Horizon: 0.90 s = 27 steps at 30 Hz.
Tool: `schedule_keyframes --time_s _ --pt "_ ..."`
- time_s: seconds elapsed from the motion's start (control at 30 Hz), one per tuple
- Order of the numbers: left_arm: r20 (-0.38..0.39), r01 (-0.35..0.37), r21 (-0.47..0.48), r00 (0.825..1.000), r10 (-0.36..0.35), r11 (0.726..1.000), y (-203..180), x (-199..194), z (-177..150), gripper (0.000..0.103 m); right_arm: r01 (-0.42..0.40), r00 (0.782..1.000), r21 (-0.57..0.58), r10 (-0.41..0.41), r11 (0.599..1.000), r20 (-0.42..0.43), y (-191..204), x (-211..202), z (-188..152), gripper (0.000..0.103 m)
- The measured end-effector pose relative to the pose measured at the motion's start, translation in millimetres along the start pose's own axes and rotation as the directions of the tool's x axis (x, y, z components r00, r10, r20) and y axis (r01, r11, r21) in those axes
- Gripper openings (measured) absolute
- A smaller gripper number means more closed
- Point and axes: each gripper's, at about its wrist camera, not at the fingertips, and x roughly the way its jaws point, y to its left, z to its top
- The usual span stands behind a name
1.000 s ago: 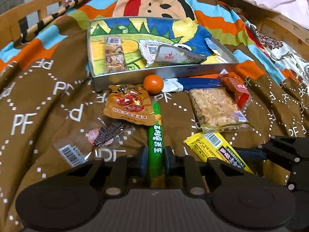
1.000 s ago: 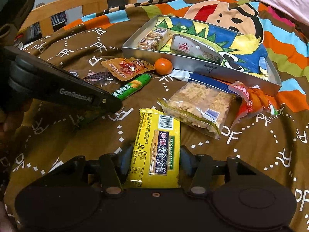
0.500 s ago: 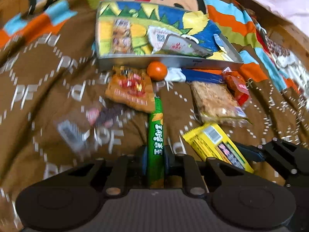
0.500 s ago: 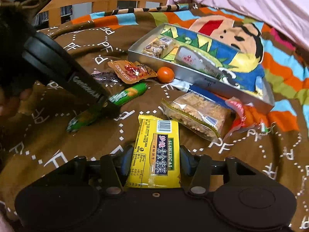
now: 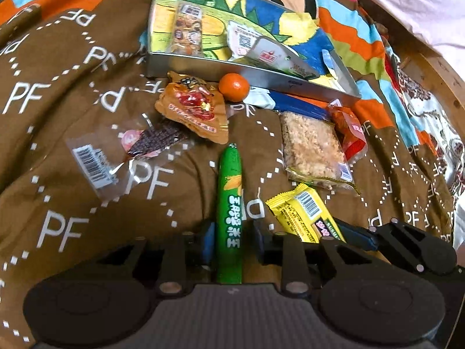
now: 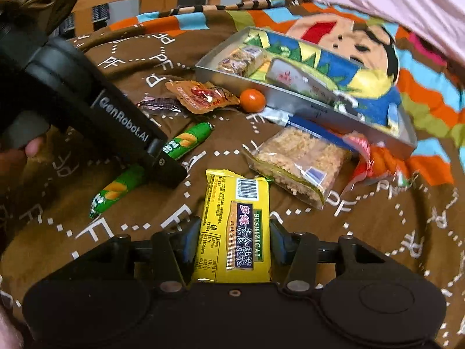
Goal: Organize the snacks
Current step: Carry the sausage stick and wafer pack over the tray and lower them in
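Left gripper (image 5: 229, 242) fingers clamped on green corn-print sausage stick (image 5: 230, 203), right gripper (image 6: 234, 240) fingers gripping yellow foil snack packet (image 6: 232, 226) (silver tin tray (image 6: 229, 79) at 12 o'clock).

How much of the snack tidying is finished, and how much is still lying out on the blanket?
Done: a nut bar and two white packets lie in the metal tray. In hand: the left claw is shut on a green sausage stick, and the right claw grips a yellow packet. Left on the blanket: an orange pouch, a small orange, a rice cake, a red packet and a clear wrapper.
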Motion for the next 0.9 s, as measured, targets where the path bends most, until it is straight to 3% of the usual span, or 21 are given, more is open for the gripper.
schedule_keyframes --time_s 0.2,0.33,0.5,0.7,0.9 --pt "0.011 0.0 -0.04 1.0 0.0 0.999 2.1 -13.5 -8.8 0.019 0.071 0.996 -0.204 -0.058 0.976 0.069 20.9 -14.9 -4.3 0.051" --pt "0.046 0.002 -0.067 0.999 0.001 0.998 3.4 -29.4 -14.7 0.019 0.167 0.978 -0.358 -0.11 0.919 0.175 37.6 -28.6 -11.3 0.051" --pt "0.132 0.045 -0.098 0.991 -0.032 0.994 2.5 -51.7 -18.2 0.019 0.247 0.953 -0.423 -0.139 0.872 0.269 45.0 -39.5 -13.7 0.051" --pt "0.329 0.068 -0.052 0.943 -0.047 0.996 -5.2 -77.6 -16.7 0.019 0.286 0.926 -0.372 -0.154 0.883 0.345 37.7 -49.8 -8.8 0.051" --pt "0.488 0.029 -0.056 0.873 0.003 0.998 -9.9 -91.3 -1.1 0.019 0.349 0.867 -0.347 -0.16 0.871 0.472 27.0 -61.2 10.5 0.051"
